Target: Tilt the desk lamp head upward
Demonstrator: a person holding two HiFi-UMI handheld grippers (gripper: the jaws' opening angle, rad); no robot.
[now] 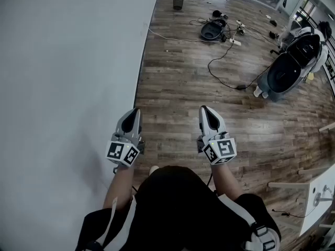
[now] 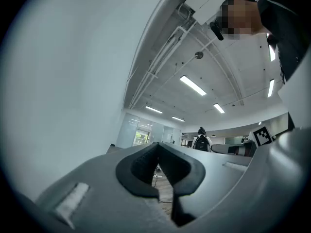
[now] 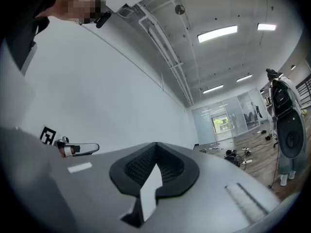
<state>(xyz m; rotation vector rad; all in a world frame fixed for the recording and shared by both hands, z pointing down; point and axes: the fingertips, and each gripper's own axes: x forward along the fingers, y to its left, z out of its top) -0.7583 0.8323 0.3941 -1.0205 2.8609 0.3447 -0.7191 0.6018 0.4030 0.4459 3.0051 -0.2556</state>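
Left gripper (image 1: 135, 112): shut, dark ribbed pads pressed together with nothing between them, pointing forward and about level. Right gripper (image 1: 205, 110): likewise closed and empty, side by side with the left one but apart from it, aimed the same way. Marker cube (image 1: 123, 153) at the rear of the left one, another (image 1: 220, 150) at the rear of the right.

Close on the outer side of the left gripper, a plain pale wall (image 1: 63, 61). Below and ahead of both, a wooden floor (image 1: 178, 98). Well ahead of the right gripper, a black cable (image 1: 225, 61) snaking toward a dark round device (image 1: 212, 31), with a small waste bin (image 1: 178, 2) farther off. Ahead and far out to the right gripper's outer side, a large grey-and-black pod-shaped seat (image 1: 288, 69).

Desk lamp (image 1: 323, 194), if rightly read: well apart from both grippers, behind and far to the right of the right one, on a white desk (image 1: 310, 213) at the edge of the head view. Pale and slim, apparently a stalk on a small base; too small to tell how the head sits. Touched by neither gripper.
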